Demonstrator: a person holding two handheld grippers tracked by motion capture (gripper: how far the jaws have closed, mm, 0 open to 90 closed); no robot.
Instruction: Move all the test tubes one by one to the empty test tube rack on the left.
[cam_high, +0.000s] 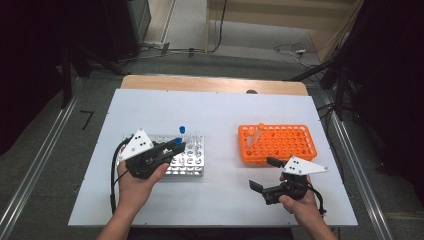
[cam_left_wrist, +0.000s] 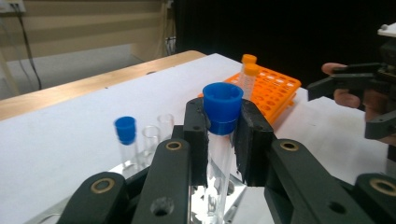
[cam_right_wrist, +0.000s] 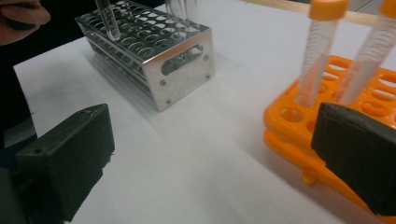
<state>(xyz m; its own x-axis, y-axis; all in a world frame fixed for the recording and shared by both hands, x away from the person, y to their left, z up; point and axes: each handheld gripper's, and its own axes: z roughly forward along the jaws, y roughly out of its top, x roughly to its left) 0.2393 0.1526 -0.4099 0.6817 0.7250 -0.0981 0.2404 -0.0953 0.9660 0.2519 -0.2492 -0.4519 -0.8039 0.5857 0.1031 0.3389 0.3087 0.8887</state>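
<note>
- Left gripper (cam_high: 172, 149) (cam_left_wrist: 223, 135) clamping a blue-capped tube (cam_left_wrist: 221, 140) just below the cap, jaws closed on both sides of it
- Tube standing upright, lower end reaching down into the metal rack (cam_high: 192, 162) (cam_right_wrist: 154, 60), cap sitting above the jaw tops
- Second blue-capped tube (cam_left_wrist: 126, 135) (cam_high: 182, 131) standing in the same rack beside empty clear tubes (cam_left_wrist: 158, 133)
- Left hand (cam_high: 137, 182) gripping the tool from the near side of the rack
- Right gripper (cam_high: 264, 174) (cam_right_wrist: 210, 154) gaping wide, holding nothing, bare white table (cam_high: 225, 120) (cam_right_wrist: 210, 177) lying between the jaws
- Right gripper hovering just in front of the orange rack (cam_high: 277, 142) (cam_right_wrist: 289, 121), one jaw overlapping the rack's near corner in the right gripper view
- Two orange-capped tubes (cam_right_wrist: 320, 51) (cam_left_wrist: 247, 74) (cam_high: 257, 131) leaning in holes at the orange rack's left end
- Racks sitting well apart, metal one at left, orange one at right in the high view
- Right hand (cam_high: 300, 200) showing near the table's front edge, its gripper also appearing at the right edge of the left gripper view
- Cable (cam_high: 114, 175) trailing from the left gripper toward the near edge
</note>
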